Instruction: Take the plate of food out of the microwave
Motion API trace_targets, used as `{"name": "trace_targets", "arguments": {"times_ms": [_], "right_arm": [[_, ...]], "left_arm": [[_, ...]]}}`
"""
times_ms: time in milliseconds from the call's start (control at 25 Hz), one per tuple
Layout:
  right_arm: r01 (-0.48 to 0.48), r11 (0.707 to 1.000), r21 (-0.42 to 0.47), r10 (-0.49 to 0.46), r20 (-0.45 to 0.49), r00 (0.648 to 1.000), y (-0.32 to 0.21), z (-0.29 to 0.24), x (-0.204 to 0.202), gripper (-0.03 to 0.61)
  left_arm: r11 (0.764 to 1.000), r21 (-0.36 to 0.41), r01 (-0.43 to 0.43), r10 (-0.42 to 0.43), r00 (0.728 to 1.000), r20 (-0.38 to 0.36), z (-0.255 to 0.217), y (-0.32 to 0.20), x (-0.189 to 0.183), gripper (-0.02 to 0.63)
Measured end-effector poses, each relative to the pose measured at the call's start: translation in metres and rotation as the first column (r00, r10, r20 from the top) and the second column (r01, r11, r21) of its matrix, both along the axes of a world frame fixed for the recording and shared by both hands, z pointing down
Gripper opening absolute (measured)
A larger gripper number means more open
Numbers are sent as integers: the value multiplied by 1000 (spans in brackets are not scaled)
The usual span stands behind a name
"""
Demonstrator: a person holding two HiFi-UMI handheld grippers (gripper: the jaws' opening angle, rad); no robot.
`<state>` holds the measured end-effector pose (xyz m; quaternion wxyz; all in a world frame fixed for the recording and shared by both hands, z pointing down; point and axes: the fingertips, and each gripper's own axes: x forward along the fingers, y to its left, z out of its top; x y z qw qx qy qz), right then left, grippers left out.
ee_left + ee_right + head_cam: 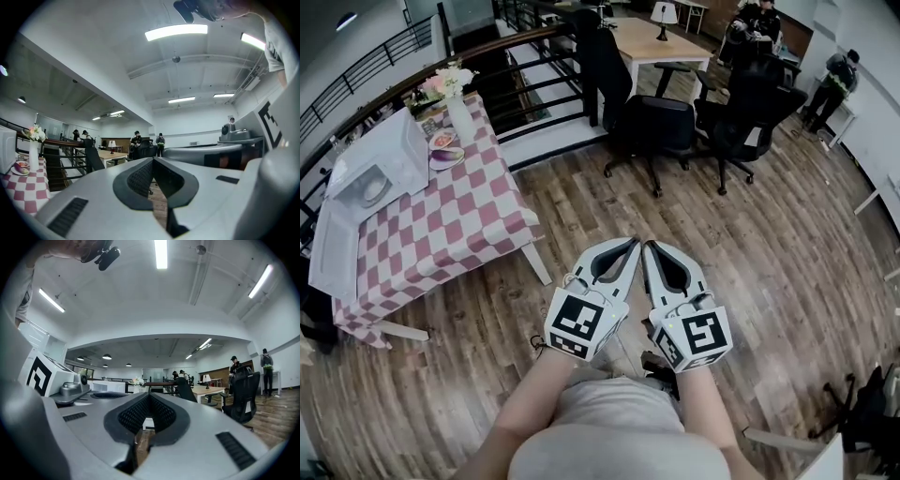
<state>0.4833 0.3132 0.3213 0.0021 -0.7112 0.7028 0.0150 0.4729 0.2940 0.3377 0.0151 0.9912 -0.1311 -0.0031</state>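
Indoors, left hand-held gripper (630, 246) and right hand-held gripper (651, 247) hang closed, empty, above wood floor (769, 272).

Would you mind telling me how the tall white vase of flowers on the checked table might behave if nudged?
The vase looks tall and narrow with flowers on top, so it would probably tip rather than slide. It stands on a tablecloth, which may bunch under it. It looks rigid, perhaps ceramic, so likely fragile.
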Motion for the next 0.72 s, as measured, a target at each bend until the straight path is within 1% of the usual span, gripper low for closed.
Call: {"name": "trace_targets", "arguments": {"times_ms": [120,280,440,720], "right_arm": [[9,1000,-3,-9,-4,1000,-17,2,-16,25],[31,999,-21,-31,-10,999,-38,8,-37,25],[53,998,-19,-54,-10,999,-64,8,-60,25],[101,994,-29,-101,4,995,-110,14,-104,25]], "left_arm": [[1000,-1,18,-18,1000,-9,1,-18,-17,2],[998,-12,56,-56,998,-4,4,-43,-41,2],[996,-14,90,-90,996,-3,6,-68,-67,2],[984,-37,177,-176,984,7,15,-117,-119,2]]}}
